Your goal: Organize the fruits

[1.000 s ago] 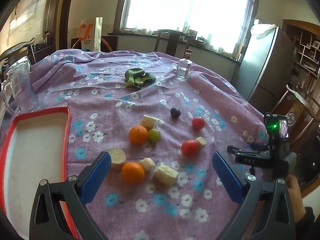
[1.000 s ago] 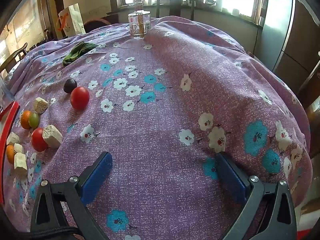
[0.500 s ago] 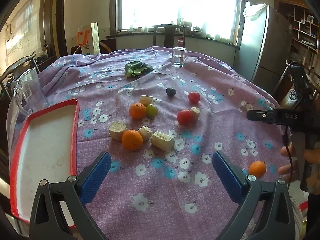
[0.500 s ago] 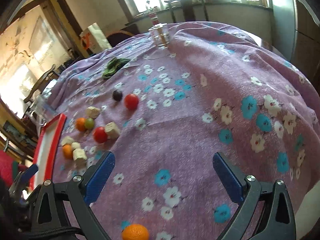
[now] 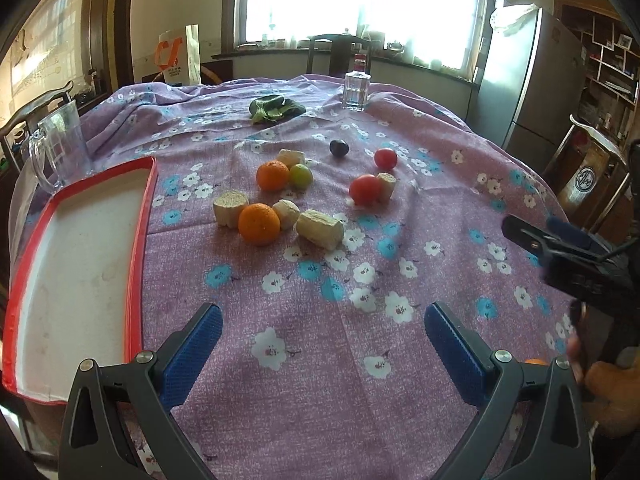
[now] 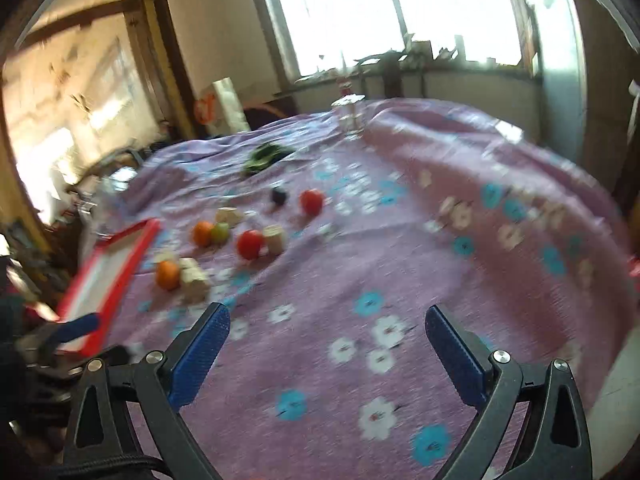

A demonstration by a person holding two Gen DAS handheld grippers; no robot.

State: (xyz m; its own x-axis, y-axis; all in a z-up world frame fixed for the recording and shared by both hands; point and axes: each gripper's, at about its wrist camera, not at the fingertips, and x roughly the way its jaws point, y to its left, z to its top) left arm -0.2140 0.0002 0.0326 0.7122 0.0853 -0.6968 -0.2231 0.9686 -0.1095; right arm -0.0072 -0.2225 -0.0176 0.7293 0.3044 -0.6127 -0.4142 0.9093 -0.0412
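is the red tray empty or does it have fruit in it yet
Empty: the tray shows only bare white floor, and the oranges and tomatoes lie on the cloth beside it.

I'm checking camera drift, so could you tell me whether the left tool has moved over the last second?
Yes. The left tool has pulled back: the fruit cluster and red tray sit farther away.

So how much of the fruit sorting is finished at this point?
Nothing looks sorted yet. The red-rimmed tray holds no fruit. Nothing is in hand: the left hand-held gripper and right hand-held gripper are both open above the cloth. Left to do: the oranges, tomatoes, green fruit and dark plum lie loose on the tablecloth.
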